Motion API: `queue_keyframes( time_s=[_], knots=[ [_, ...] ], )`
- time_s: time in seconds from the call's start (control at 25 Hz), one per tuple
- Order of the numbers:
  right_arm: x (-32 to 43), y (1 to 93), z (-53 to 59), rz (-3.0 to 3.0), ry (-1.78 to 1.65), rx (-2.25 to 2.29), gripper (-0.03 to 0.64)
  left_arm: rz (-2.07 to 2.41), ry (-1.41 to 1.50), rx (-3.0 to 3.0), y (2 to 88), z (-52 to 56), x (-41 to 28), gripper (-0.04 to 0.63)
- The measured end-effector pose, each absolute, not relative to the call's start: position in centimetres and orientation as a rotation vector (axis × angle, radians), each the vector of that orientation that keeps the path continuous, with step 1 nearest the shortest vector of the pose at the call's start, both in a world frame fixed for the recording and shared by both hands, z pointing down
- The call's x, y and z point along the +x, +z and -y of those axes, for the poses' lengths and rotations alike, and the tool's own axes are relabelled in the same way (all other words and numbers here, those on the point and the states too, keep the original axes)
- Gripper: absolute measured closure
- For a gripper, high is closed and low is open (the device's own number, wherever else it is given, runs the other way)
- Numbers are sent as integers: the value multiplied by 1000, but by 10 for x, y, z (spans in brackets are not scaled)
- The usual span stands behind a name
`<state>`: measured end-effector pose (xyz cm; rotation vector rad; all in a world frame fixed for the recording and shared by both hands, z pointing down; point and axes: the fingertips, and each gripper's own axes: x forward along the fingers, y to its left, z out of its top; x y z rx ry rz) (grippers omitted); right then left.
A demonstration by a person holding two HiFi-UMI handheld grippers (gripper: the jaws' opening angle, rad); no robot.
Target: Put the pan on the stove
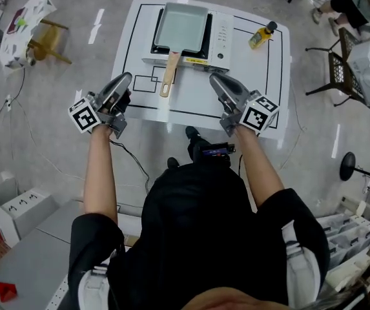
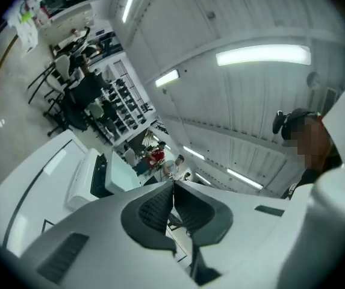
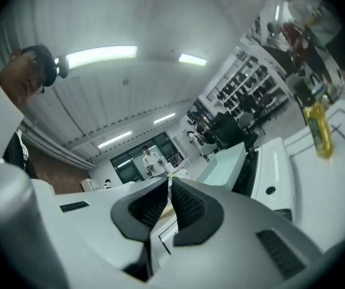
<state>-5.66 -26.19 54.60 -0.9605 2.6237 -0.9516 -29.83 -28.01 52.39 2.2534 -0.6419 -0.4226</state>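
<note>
Pan point(image 1: 180, 26) is on the stove point(image 1: 220, 41) already: a rectangular, pale-lined pan sitting square on the burner at the far side of the white table point(image 1: 262, 89). Its wooden handle point(image 1: 169, 75) sticks out over the stove's near edge toward the person. A yellow bottle point(image 1: 261, 37) lies on the table just right of the stove, apart from it.

Left gripper point(image 1: 123, 81) is held up over the table's near-left edge, tips aimed at the stove and left of the handle, not touching it. Its jaws are pressed together with nothing between the ribbed pads (its own view shows the tips meeting, room and ceiling lights behind). The marker cube point(image 1: 84, 116) sits at its back end by the hand.

Right gripper point(image 1: 217, 79) mirrors it at the near-right, tips right of the handle and short of the stove front. Its jaws are closed too, pads all but touching, and it is empty. In its view the pan and stove lie beyond the tips, and the bottle is off to the right.

Both forearms are bare and stretched forward from a person in black.
</note>
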Motion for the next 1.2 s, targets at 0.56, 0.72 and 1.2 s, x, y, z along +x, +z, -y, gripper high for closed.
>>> queue_keyframes(
  time_s=[0.56,0.72,1.2],
  knots=[
    [-35,451,112,-2685,7,-1472,589,1386,-273,2780,422,115,-313,578],
    [-35,465,67,-2716,36,-1551,589,1418,-223,2805,430,73,-301,578],
    [-7,507,-11,-2687,-34,-1705,589,1394,-63,2777,487,9,-251,578]
  ],
)
